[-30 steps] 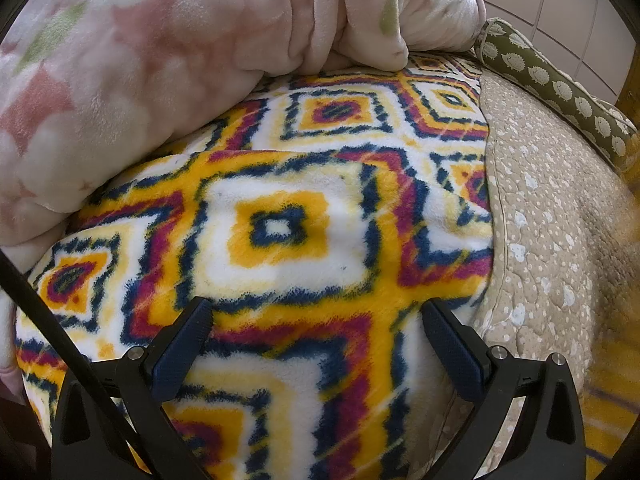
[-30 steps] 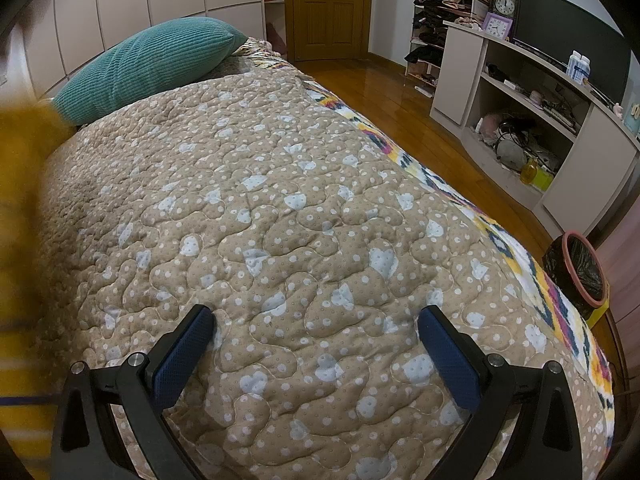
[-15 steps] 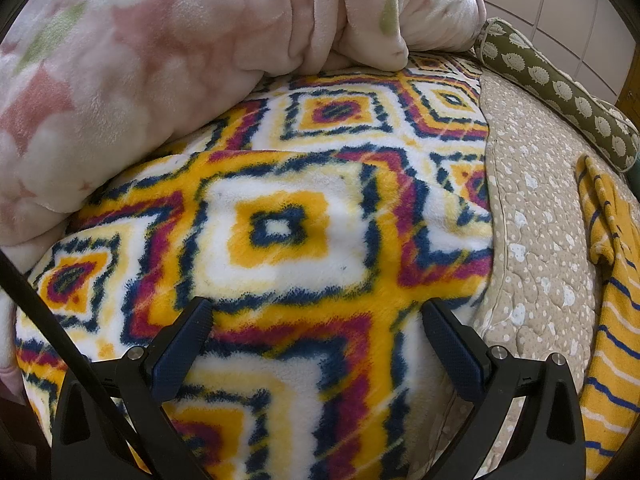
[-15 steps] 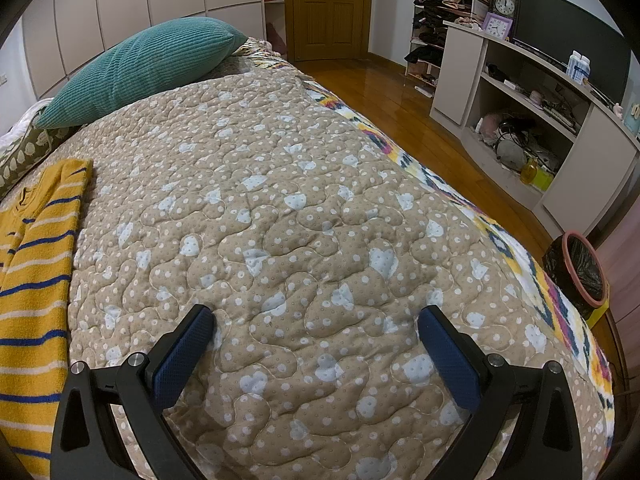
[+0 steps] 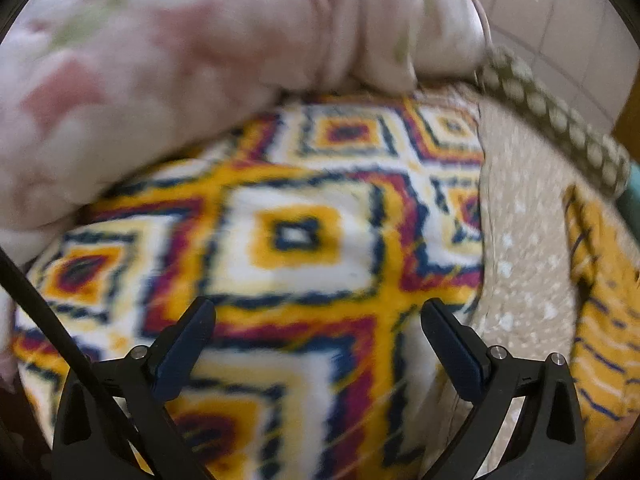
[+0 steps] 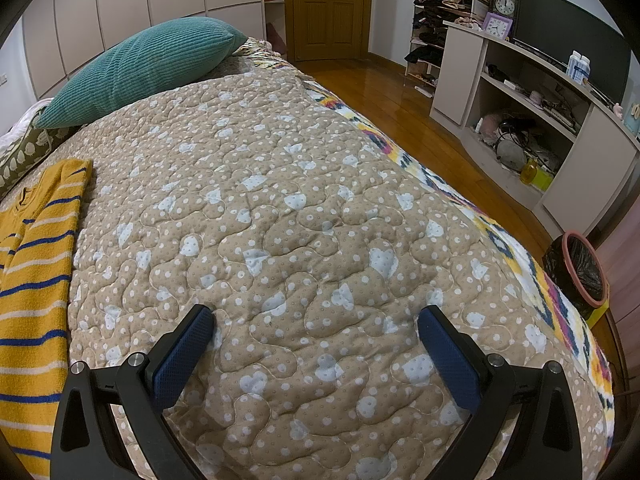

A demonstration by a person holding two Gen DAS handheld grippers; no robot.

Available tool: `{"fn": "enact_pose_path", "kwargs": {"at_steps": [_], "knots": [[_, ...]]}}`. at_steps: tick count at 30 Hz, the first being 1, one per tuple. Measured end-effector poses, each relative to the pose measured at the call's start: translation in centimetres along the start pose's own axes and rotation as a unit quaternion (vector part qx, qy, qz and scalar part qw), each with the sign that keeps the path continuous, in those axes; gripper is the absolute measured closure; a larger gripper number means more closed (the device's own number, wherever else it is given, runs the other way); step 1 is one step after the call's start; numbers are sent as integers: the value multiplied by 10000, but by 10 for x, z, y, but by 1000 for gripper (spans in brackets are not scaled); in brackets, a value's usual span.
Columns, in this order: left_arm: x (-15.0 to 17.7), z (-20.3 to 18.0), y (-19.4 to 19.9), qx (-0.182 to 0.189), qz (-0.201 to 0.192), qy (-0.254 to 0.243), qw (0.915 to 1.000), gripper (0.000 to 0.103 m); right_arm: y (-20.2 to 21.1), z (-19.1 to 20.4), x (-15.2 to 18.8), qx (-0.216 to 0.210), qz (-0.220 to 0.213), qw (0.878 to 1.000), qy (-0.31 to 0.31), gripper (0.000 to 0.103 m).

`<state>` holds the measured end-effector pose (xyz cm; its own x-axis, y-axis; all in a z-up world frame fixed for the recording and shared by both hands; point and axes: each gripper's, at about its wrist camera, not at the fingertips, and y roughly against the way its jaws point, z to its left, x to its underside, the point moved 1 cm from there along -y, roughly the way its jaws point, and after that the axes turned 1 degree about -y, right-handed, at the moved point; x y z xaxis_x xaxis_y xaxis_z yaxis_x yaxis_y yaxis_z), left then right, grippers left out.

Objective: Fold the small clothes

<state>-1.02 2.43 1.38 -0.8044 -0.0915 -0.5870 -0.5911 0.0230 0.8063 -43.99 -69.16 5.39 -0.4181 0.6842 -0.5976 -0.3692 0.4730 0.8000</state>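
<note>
A small yellow garment with blue and white stripes [image 6: 34, 280] lies flat on the beige quilted bedspread [image 6: 288, 208] at the left edge of the right wrist view. The same garment [image 5: 604, 344] shows at the right edge of the blurred left wrist view. My right gripper [image 6: 316, 334] is open over bare quilt, well to the right of the garment, holding nothing. My left gripper [image 5: 318, 326] is open above a patterned fleece blanket [image 5: 296, 240], with the garment off to its right.
A pink floral duvet [image 5: 160, 40] is bunched behind the fleece blanket. A teal pillow [image 6: 140, 68] and an olive dotted bolster [image 6: 24, 152] lie at the bed's head. Right of the bed are wooden floor, a bin [image 6: 582, 272] and shelving [image 6: 520, 120].
The striped garment came into view and settled flat on the quilt. The left wrist view now shifts slightly and blurs; the right gripper has stayed put.
</note>
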Motion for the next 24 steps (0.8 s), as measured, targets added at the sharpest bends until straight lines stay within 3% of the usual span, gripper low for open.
{"fn": "enact_pose_path", "kwargs": {"at_steps": [3,8,13,16,24], "knots": [[-4,23,44,-329,-515,-19,9981,0,0,0,0,1,0,10000,1,0],[-4,53,126,-324,-1402,101,9895,0,0,0,0,1,0,10000,1,0],[12,32,168,-390,-1910,-597,9790,0,0,0,0,0,0,10000,0,0],[24,7,174,-74,-1970,-892,9763,0,0,0,0,0,0,10000,0,0],[90,-97,163,838,-1328,-1985,9675,0,0,0,0,1,0,10000,1,0]]}}
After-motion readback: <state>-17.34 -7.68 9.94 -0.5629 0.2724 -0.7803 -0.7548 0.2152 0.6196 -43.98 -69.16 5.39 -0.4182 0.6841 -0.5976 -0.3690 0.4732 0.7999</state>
